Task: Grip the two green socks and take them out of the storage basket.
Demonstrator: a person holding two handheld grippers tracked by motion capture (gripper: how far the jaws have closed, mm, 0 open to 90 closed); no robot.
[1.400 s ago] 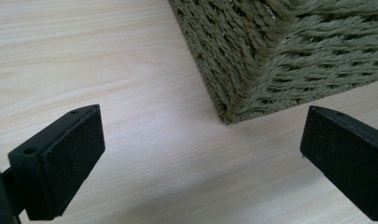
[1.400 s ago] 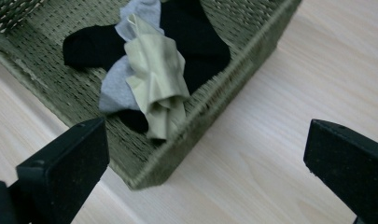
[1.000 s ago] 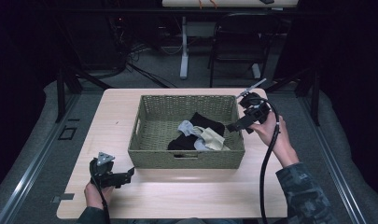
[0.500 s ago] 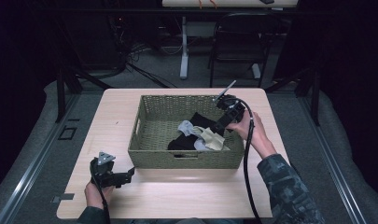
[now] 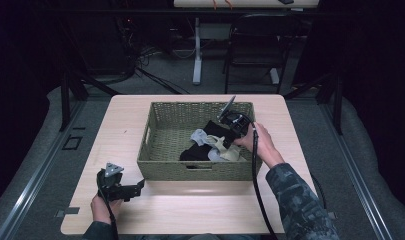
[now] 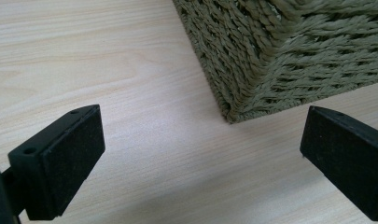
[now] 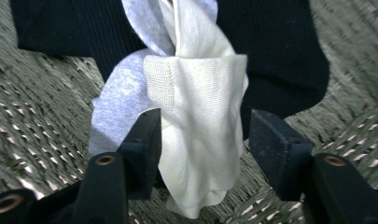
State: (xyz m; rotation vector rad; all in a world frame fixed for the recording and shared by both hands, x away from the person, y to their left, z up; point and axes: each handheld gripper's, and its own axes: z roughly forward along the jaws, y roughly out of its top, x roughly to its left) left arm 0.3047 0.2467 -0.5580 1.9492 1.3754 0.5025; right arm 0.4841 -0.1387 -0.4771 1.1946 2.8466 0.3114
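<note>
Wooden table [image 5: 300, 200], dark chair [image 5: 252, 50] behind, grey floor [image 5: 370, 165].

An olive-green woven basket [image 5: 165, 150] holds a cream sock [image 7: 196, 126], a grey sock [image 7: 116, 102] and black cloth [image 7: 280, 56].

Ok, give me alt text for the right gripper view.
The right gripper, its jaws just closing, straddles a cream sock twisted with a grey sock over a black garment on the woven basket floor.
</note>
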